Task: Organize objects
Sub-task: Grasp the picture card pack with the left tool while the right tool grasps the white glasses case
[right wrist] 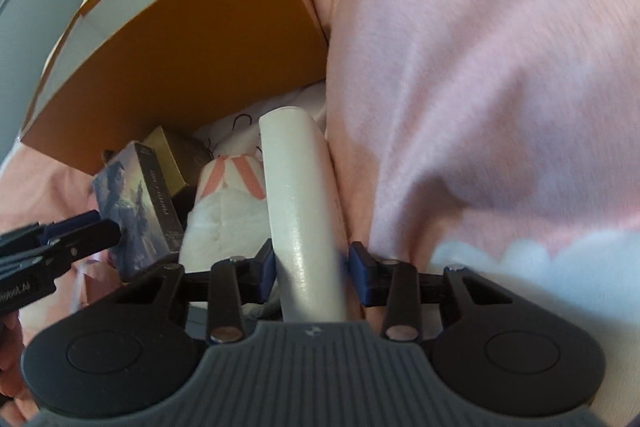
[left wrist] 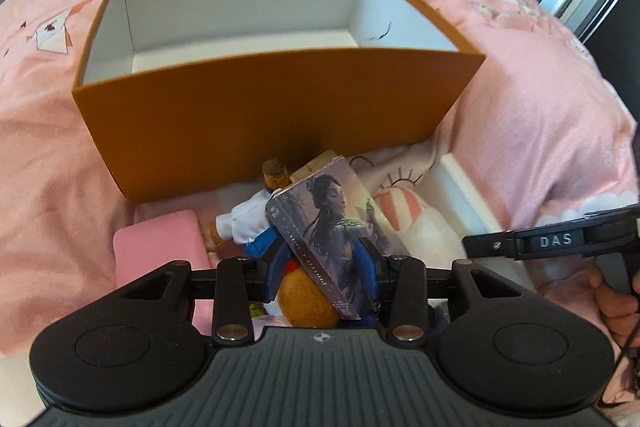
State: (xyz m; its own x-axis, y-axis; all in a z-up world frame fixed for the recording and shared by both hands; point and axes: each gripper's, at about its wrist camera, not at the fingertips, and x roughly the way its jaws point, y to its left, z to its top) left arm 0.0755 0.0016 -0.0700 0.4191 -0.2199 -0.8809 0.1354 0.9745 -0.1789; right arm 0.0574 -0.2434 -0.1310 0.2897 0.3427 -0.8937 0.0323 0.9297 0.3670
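Left claw (left wrist: 320, 259) is clamped on the card box (left wrist: 332, 227); right claw (right wrist: 312, 263) is pinched around the white tube (right wrist: 300, 195). Both sit just in front of the orange box (left wrist: 260, 115) on the bed (left wrist: 540, 99). Imo lift straight up, clear the rim, then drop in w/o tipping it. Count near the orange box: 1 card box, 1 tube, 1 pink case (left wrist: 160, 247), 2 plushies, 1 gold box (right wrist: 176, 151).

White tube (right wrist: 304, 211) between tool (right wrist: 312, 263) fingers
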